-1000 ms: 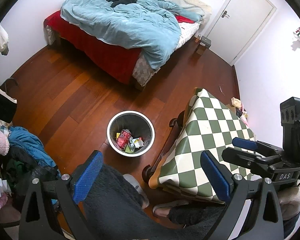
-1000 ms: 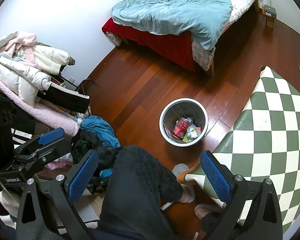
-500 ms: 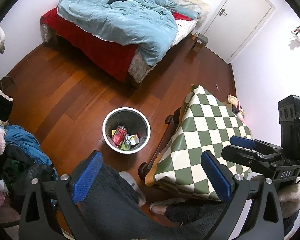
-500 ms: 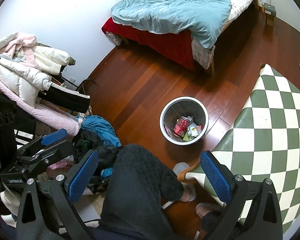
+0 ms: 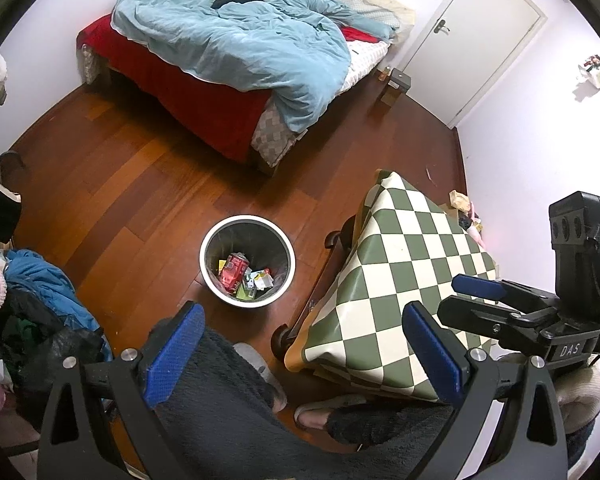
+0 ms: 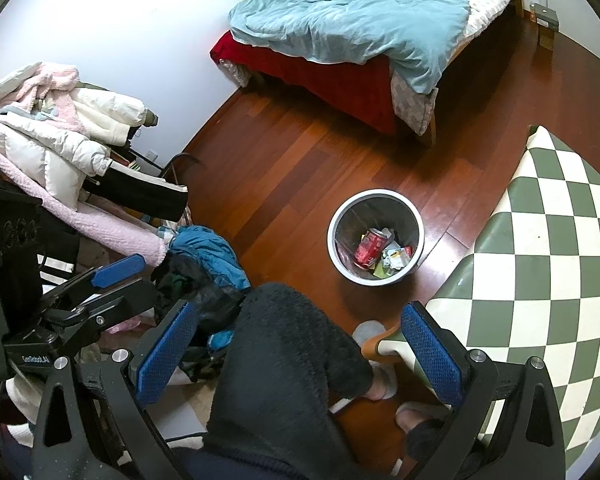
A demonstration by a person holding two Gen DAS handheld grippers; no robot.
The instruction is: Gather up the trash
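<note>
A round metal trash bin (image 5: 210, 270) (image 6: 334, 246) stands on the wooden floor. Inside it lie a crushed red can (image 5: 233, 271) (image 6: 369, 248) and several paper scraps (image 5: 258, 280) (image 6: 392, 258). My left gripper (image 5: 302, 350) hangs open above a person's dark-trousered legs, nearer than the bin, with nothing between its blue pads. My right gripper (image 6: 298, 346) is open too and holds nothing. It hovers over the same legs, and in the left wrist view the right gripper (image 5: 474, 296) shows above the checkered table.
A low table with a green-and-white checkered cloth (image 5: 400, 280) (image 6: 548, 240) stands right of the bin. A bed with a blue duvet (image 5: 236, 40) fills the far side. Clothes pile up on the left (image 6: 60, 152). A closed white door (image 5: 476, 36) is at the far right.
The left wrist view has drifted a little, so the bin and bed sit slightly further left and up in it. Both grippers stay open and empty. The right wrist view barely changes.
</note>
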